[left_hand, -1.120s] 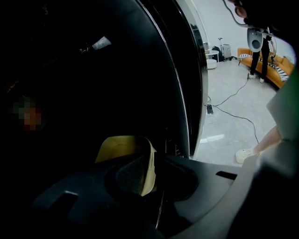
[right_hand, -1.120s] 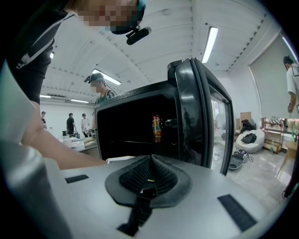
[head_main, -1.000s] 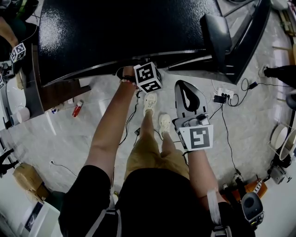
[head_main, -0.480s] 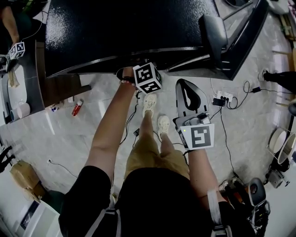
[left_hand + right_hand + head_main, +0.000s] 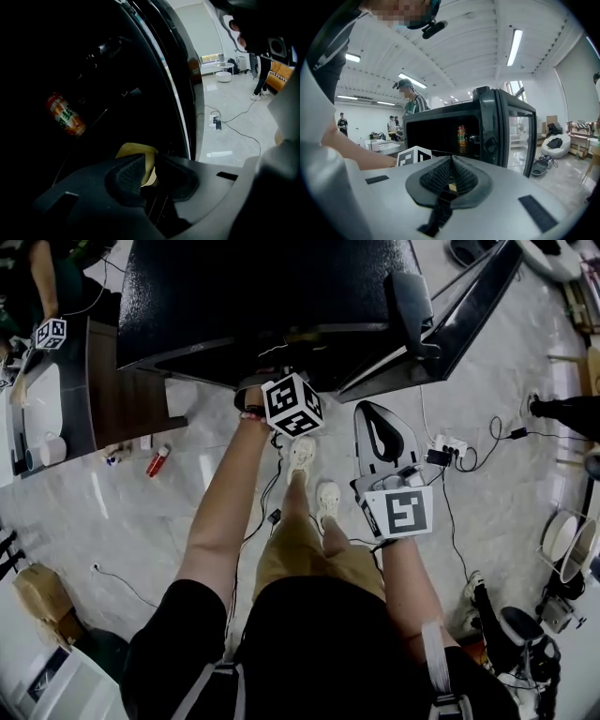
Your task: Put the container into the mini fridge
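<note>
The black mini fridge (image 5: pixel 262 287) stands in front of me with its door (image 5: pixel 450 315) swung open to the right. My left gripper (image 5: pixel 147 164) reaches into the dark interior, shut on a pale yellow container (image 5: pixel 136 152). In the head view only its marker cube (image 5: pixel 292 406) shows at the fridge's front edge. An orange drink can (image 5: pixel 65 115) stands inside, also seen as the can (image 5: pixel 461 136) from the right gripper view. My right gripper (image 5: pixel 373 418) hangs back outside the fridge, shut with nothing in it.
A power strip with cables (image 5: pixel 448 444) lies on the floor by the open door. A red bottle (image 5: pixel 157 461) lies on the floor at the left, beside a wooden table (image 5: pixel 112 381). The person's shoes (image 5: pixel 303 451) are just below the fridge. Other people stand in the background.
The head view has shifted a little, so the fridge sits lower and more to the right. Both grippers keep about the same places relative to the fridge.
</note>
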The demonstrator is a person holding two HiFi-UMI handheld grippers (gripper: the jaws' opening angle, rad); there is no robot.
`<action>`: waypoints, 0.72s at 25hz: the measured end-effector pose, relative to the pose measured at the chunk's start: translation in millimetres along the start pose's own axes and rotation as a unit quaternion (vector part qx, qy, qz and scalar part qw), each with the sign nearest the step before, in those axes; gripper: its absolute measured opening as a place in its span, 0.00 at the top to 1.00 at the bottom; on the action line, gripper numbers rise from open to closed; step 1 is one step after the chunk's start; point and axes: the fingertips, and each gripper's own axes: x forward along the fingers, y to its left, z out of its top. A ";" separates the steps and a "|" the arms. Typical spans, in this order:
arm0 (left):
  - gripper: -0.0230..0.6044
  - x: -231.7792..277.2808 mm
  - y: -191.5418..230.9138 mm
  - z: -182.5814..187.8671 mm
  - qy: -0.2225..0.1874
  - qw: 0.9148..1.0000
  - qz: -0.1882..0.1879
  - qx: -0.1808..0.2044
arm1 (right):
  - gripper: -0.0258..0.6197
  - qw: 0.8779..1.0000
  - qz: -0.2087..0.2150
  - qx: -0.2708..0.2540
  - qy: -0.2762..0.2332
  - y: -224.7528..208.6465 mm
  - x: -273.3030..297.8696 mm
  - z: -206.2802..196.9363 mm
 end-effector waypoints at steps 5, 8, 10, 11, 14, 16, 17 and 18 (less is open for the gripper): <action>0.84 -34.3 -8.5 15.6 -0.020 1.000 0.008 -0.021 | 0.90 1.000 0.010 -0.003 -0.003 6.0 -21.5 11.5; 0.84 -56.3 -10.6 29.7 -0.036 0.999 0.010 -0.038 | 0.90 1.000 0.013 -0.008 -0.009 8.8 -37.2 20.8; 0.84 -73.9 -8.7 37.1 -0.045 0.998 0.018 -0.040 | 0.90 1.000 0.014 -0.010 -0.016 12.5 -48.1 27.1; 0.84 -83.8 -7.9 40.7 -0.051 0.997 0.023 -0.044 | 0.90 1.000 0.014 -0.010 -0.020 14.3 -54.0 30.1; 0.84 -116.6 -10.0 52.9 -0.069 0.995 0.036 -0.062 | 0.90 1.000 0.010 -0.005 -0.026 18.2 -74.0 39.0; 0.84 -140.1 -12.2 61.4 -0.086 0.992 0.045 -0.080 | 0.90 0.999 0.011 -0.006 -0.030 21.7 -87.7 44.5; 0.84 -152.2 -12.5 65.6 -0.096 0.990 0.050 -0.091 | 0.90 0.999 0.011 -0.008 -0.033 23.8 -94.2 48.0; 0.84 -164.6 -12.9 69.9 -0.105 0.988 0.056 -0.102 | 0.90 0.999 0.012 -0.011 -0.038 25.9 -100.7 51.9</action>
